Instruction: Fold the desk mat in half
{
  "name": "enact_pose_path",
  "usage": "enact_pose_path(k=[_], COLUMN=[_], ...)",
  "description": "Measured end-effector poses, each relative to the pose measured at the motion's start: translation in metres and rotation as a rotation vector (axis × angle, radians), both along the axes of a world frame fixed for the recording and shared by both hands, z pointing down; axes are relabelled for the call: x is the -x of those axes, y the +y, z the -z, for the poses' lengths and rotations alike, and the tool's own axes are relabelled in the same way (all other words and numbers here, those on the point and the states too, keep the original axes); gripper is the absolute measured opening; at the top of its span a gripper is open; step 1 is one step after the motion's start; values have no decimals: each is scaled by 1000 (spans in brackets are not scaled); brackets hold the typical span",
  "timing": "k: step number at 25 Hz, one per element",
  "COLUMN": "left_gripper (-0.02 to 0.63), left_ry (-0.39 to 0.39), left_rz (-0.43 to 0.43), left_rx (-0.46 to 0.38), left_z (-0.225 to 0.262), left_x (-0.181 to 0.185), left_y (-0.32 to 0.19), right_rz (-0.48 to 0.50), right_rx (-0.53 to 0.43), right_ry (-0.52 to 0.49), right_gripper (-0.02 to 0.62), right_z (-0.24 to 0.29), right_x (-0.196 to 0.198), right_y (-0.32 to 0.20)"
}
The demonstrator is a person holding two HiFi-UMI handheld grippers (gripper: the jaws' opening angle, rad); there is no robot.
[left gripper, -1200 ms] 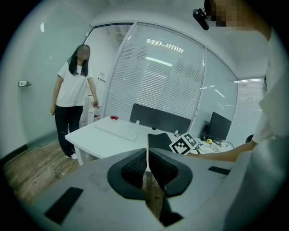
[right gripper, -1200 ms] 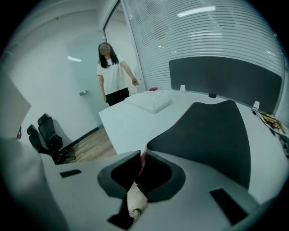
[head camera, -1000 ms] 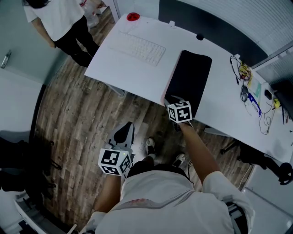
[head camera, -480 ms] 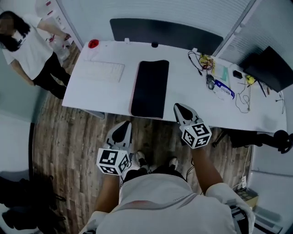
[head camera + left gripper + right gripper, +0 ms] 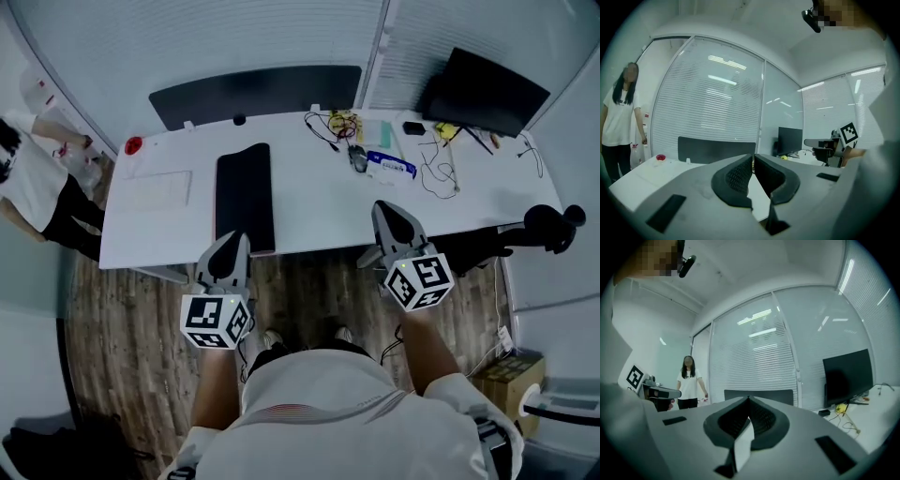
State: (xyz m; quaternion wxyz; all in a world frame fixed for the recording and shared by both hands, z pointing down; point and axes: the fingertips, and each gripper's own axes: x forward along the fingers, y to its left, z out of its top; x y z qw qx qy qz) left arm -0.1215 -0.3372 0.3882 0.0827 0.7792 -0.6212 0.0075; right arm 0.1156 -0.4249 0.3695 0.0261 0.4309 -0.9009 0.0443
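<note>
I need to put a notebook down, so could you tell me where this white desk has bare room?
The widest bare patch is the middle of the white desk, between the black desk mat and the tangle of cables, running to the front edge. The back right is crowded around those cables; the left holds the white keyboard.

pretty dim, cool bluish cast overall; ceiling strip lights glare off the blinds, and both gripper views have heavy fisheye warping with dark corners.
</note>
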Motion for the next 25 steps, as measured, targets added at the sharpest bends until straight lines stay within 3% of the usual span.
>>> enact_pose_path(k=[7, 25], left_gripper=[25, 26], left_ry=[-17, -19], left_rz=[-17, -18], left_rx=[-18, -15], left_z=[10, 12], left_x=[-31, -36], left_y=[-1, 17], right_rz=[-46, -12], right_rx=[-27, -41], right_ry=[2, 1], right_gripper=[51, 51], right_z=[12, 17], right_x=[-38, -27], right_y=[8, 28])
